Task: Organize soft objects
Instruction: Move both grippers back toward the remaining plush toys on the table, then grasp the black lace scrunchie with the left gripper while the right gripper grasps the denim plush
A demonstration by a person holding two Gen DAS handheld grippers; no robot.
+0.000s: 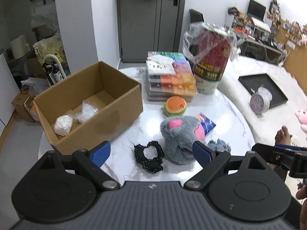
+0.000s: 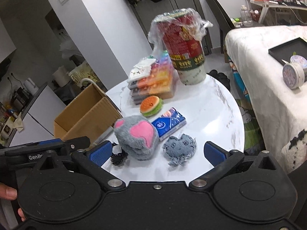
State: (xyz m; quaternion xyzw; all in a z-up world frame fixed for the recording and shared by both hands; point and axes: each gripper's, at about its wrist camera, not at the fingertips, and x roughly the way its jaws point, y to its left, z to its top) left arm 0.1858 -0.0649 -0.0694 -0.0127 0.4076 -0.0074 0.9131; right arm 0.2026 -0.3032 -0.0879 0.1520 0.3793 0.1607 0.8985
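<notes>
Two grippers over a round white counter point(image 1: 220, 111), both pointing down at the soft things

Left gripper point(image 1: 151, 152) wide open, nothing between its blue pads, hanging over the near edge. Black lace scrunchie point(image 1: 148, 158) lying flat right between those open jaws, not touched. Grey fluffy toy point(image 1: 180, 140) with pink ears just to the right of it, ears pointing up and away toward the far side, its near end beside the right pad.

Right gripper point(image 2: 156, 154) wide open too, holding nothing. Between its pads, the grey fluffy toy point(image 2: 137, 140) on the left and a small jeans-cloth patch point(image 2: 180, 146) on the right, lying flat, frayed all round, close beside the toy. Scrunchie point(image 2: 119, 158) peeking out by the left pad.

Behind the toy, a blue tissue pack point(image 2: 169, 123) lying flat, its long side running from near-left to far-right, touching the toy. Burger toy point(image 2: 150, 106) a little farther back, tipped on its side.

Brown box point(image 1: 92, 103) open at the left edge of the counter, long side running away to the right, two white bundles point(image 1: 63, 127) inside. Stack of colourful cases point(image 1: 170, 78) and a tall cup point(image 1: 209, 61) wrapped in clear plastic at the far side, cup standing upright
</notes>
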